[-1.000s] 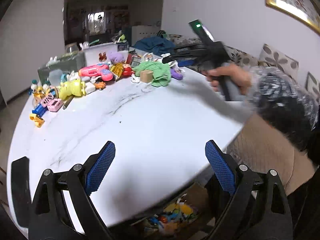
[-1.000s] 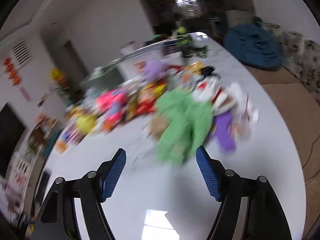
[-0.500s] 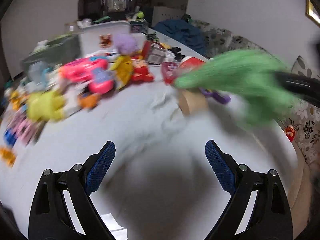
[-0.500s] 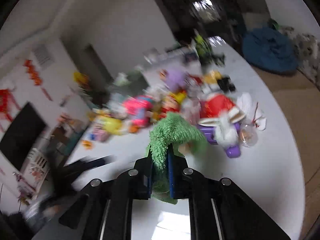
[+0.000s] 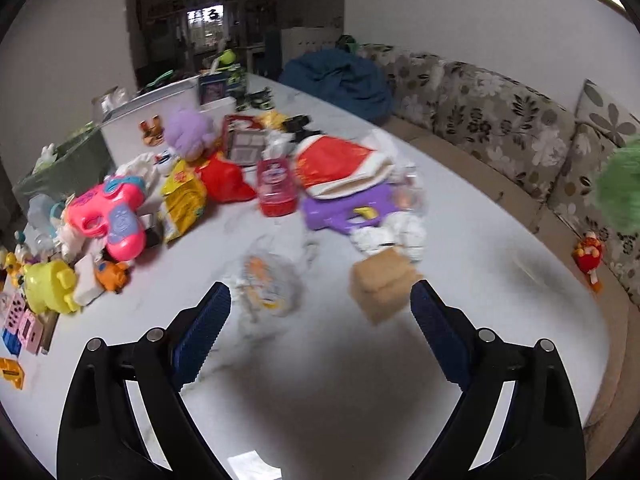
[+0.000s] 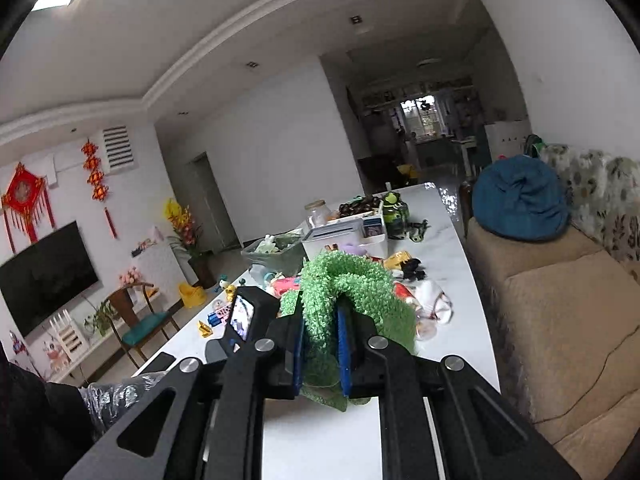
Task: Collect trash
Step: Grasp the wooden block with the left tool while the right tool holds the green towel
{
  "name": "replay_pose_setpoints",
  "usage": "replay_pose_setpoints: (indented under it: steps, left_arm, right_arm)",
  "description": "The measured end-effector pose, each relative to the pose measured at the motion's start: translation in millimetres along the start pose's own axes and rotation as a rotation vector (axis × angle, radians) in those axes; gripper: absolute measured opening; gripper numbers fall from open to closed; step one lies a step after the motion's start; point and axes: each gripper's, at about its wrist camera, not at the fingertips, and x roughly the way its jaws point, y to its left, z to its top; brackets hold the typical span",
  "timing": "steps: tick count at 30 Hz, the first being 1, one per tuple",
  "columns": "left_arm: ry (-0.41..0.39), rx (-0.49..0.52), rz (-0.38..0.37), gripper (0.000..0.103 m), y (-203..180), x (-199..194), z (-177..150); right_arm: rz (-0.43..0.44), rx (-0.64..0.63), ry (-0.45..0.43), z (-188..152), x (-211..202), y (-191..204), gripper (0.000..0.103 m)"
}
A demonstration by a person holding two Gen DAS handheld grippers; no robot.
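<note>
Right gripper [image 6: 320, 354]: pads pinched on the green fuzzy cloth [image 6: 344, 284], held up off the table [image 5: 480, 248], above its near end.
Left gripper [image 5: 320, 320]: fingers spread wide, holding nothing, low over the near edge.
Just ahead of it: a crumpled clear wrapper [image 5: 266, 284] and a small tan box [image 5: 382, 284], both lying loose.
Farther along: toy clutter, including a pink toy gun [image 5: 110, 216] and a red cloth [image 5: 336, 162].
Progress: early, I'd say; one piece lifted, nothing seen binned, no bin in sight.
</note>
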Motion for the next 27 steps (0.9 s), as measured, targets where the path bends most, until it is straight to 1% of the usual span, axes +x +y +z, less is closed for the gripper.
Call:
replay_pose_setpoints:
  steps: [3, 5, 6, 7, 8, 9, 10, 11, 13, 17, 19, 22, 23, 25, 26, 27]
  left_arm:
    - [0.0, 0.044, 0.037, 0.089, -21.8, 11.4, 6.1]
    - [0.011, 0.048, 0.061, 0.089, -31.7, 22.8, 10.6]
    - [0.035, 0.036, 0.096, 0.089, -35.4, 35.2, 12.5]
    - [0.053, 0.021, 0.104, 0.089, -35.2, 43.4, 13.2]
    - [0.095, -0.014, 0.112, 0.089, -32.8, 57.2, 13.1]
    - [0.125, -0.04, 0.107, 0.073, -30.2, 65.3, 11.6]
    - [0.167, -0.07, 0.069, 0.056, -25.9, 73.2, 11.3]
    - [0.144, -0.111, 0.058, 0.043, -21.0, 70.4, 13.1]
    - [0.148, -0.139, 0.068, 0.044, -16.5, 65.5, 14.6]
    - [0.054, -0.121, 0.129, 0.043, -21.0, 25.9, 2.9]
    - [0.007, -0.136, 0.137, 0.043, -21.7, -2.9, -6.3]
    - [-0.047, -0.144, 0.169, 0.043, -21.3, -47.7, -24.1]
    - [-0.062, -0.144, 0.187, 0.043, -21.5, -66.4, -34.3]
    - [-0.073, -0.158, 0.186, 0.043, -21.5, -90.1, -50.7]
    - [-0.069, -0.171, 0.186, 0.043, -20.2, -106.2, -63.5]
    - [-0.065, -0.175, 0.19, 0.043, -18.2, -112.5, -69.8]
  right_arm:
    - [-0.021, 0.018, 0.013, -9.1, -0.1, -9.8, 0.013]
    - [-0.026, 0.032, 0.021, -14.1, 0.1, -14.5, 0.013]
    - [-0.026, 0.04, 0.029, -16.9, 0.6, -16.9, 0.013]
    - [-0.027, 0.048, 0.033, -18.9, 0.4, -17.9, 0.013]
    - [-0.023, 0.058, 0.042, -21.5, 1.3, -19.6, 0.013]
    - [-0.021, 0.061, 0.054, -24.0, 2.8, -20.0, 0.013]
    - [-0.024, 0.063, 0.06, -25.7, 3.0, -20.0, 0.013]
    - [-0.02, 0.072, 0.075, -29.2, 6.4, -20.5, 0.013]
    - [-0.018, 0.076, 0.095, -35.2, 11.3, -20.2, 0.013]
    - [0.004, 0.077, 0.126, -48.6, 18.7, -8.7, 0.013]
    - [0.015, 0.065, 0.138, -54.0, 21.6, 1.1, 0.013]
    - [0.028, 0.036, 0.152, -62.0, 21.7, 18.5, 0.013]
    - [0.046, 0.032, 0.162, -65.7, 21.3, 26.3, 0.013]
    - [0.083, 0.018, 0.188, -73.8, 20.9, 42.3, 0.013]
    - [0.096, 0.008, 0.2, -78.0, 21.5, 48.4, 0.013]
    - [0.117, -0.002, 0.217, -83.6, 21.1, 57.1, 0.013]
